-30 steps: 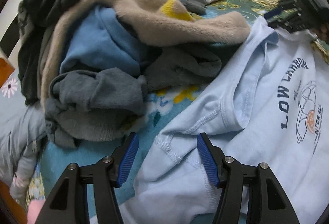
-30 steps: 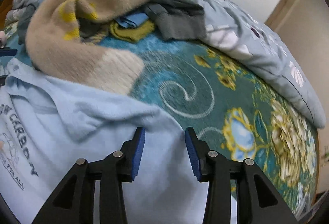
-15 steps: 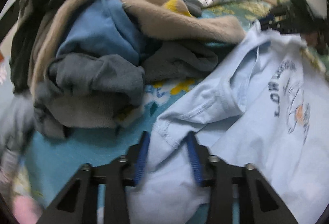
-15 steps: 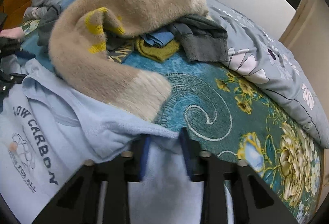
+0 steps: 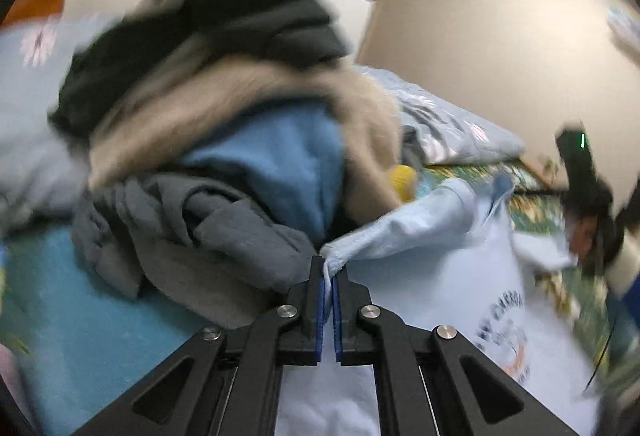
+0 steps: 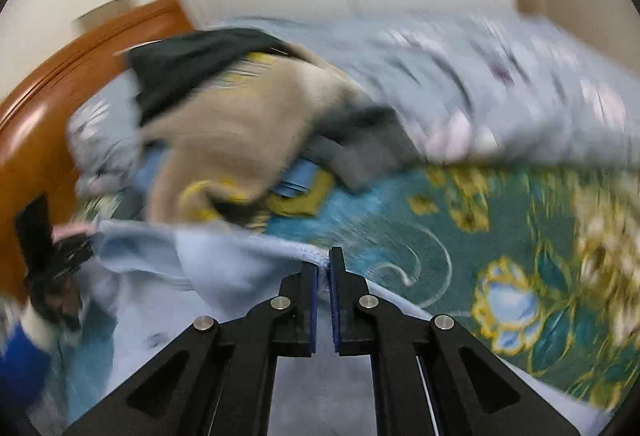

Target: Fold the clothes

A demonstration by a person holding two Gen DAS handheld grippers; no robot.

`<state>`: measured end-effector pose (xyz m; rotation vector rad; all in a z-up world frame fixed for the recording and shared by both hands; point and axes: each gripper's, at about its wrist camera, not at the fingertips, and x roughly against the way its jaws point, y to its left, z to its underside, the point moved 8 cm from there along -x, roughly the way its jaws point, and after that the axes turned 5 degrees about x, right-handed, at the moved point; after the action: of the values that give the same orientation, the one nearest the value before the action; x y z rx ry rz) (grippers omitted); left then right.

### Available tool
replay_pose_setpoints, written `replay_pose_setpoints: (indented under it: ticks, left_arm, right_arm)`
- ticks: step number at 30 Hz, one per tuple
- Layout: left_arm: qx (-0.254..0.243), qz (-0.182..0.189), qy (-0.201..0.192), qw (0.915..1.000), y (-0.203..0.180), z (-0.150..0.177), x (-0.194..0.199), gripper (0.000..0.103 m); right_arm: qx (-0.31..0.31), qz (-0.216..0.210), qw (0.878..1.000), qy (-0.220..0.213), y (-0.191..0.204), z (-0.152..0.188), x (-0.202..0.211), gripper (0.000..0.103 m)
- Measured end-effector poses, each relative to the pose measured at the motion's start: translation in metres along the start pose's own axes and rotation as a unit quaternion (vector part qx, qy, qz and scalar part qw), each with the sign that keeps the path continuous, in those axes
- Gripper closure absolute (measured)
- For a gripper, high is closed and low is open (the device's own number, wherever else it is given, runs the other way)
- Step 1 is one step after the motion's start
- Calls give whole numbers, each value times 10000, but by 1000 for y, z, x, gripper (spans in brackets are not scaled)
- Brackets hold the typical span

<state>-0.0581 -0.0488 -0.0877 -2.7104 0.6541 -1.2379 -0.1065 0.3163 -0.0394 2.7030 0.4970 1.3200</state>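
We hold the light blue T-shirt (image 5: pixel 424 276) at two points along one edge so it hangs between our grippers and can be spread or folded evenly. The left gripper (image 5: pixel 328 286), low in the middle of its frame, has its jaws clamped together on a bunched bit of the shirt; the right gripper (image 6: pixel 323 276) is likewise pinched on the hem. The shirt's printed front lies at the lower right of the left view, over the flowered bedspread (image 6: pixel 500 236). The pile of clothes (image 5: pixel 224 140) fills the upper left, kept apart from the shirt.
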Motion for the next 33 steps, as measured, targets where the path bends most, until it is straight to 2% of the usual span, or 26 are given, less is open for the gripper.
replay_pose_setpoints:
  ticks: [3, 8, 9, 10, 11, 12, 13, 14, 16, 18, 21, 24, 27, 31, 33]
  left_arm:
    - [401, 31, -25, 9992, 12, -11, -3, 99]
    - [761, 49, 1, 9971, 20, -11, 1, 96]
    - [865, 114, 15, 9962, 20, -11, 7, 96]
    - [926, 156, 2, 9956, 19, -11, 12, 89]
    - [953, 132, -33, 9954, 18, -12, 19, 74]
    - [971, 83, -73, 9952, 19, -11, 26, 64]
    - [982, 41, -142, 9951, 18, -11, 35, 50]
    - [998, -3, -229, 9947, 18, -11, 43, 46]
    - [1051, -144, -474, 9932, 18, -13, 62, 42]
    - [1103, -303, -688, 9911, 21, -14, 79, 40]
    - [1194, -449, -831, 9883, 13, -9, 82, 39]
    - [1245, -545, -862, 9870, 1, 8, 84, 38]
    - [1248, -661, -828, 9865, -13, 28, 83, 38]
    - [1307, -731, -758, 9858, -24, 51, 86, 38]
    - [1353, -706, -757, 9854, -28, 54, 88, 38]
  right_arm:
    - [-247, 246, 9984, 442, -8, 13, -31, 98]
    - [-275, 330, 9979, 488, -7, 14, -39, 97]
    - [-262, 343, 9980, 451, -7, 13, -35, 93]
    - [-243, 358, 9982, 404, -8, 13, -31, 90]
    - [-225, 373, 9984, 357, -8, 12, -26, 82]
    - [-208, 419, 9985, 291, -12, 12, -18, 68]
    - [-192, 479, 9984, 218, -16, 12, -10, 62]
    - [-176, 538, 9983, 145, -20, 12, -2, 58]
    - [-234, 684, 9974, -8, -36, 12, 22, 57]
    - [-399, 988, 9942, -155, -59, 27, 51, 57]
    - [-663, 1452, 9865, -366, -93, 54, 97, 57]
    - [-1265, 2078, 9687, -499, -137, 104, 147, 57]
    - [-2068, 2618, 9410, -566, -187, 158, 195, 57]
    - [-3224, 2570, 9080, -747, -230, 215, 227, 57]
    - [-3660, 2301, 8977, -853, -240, 231, 228, 57]
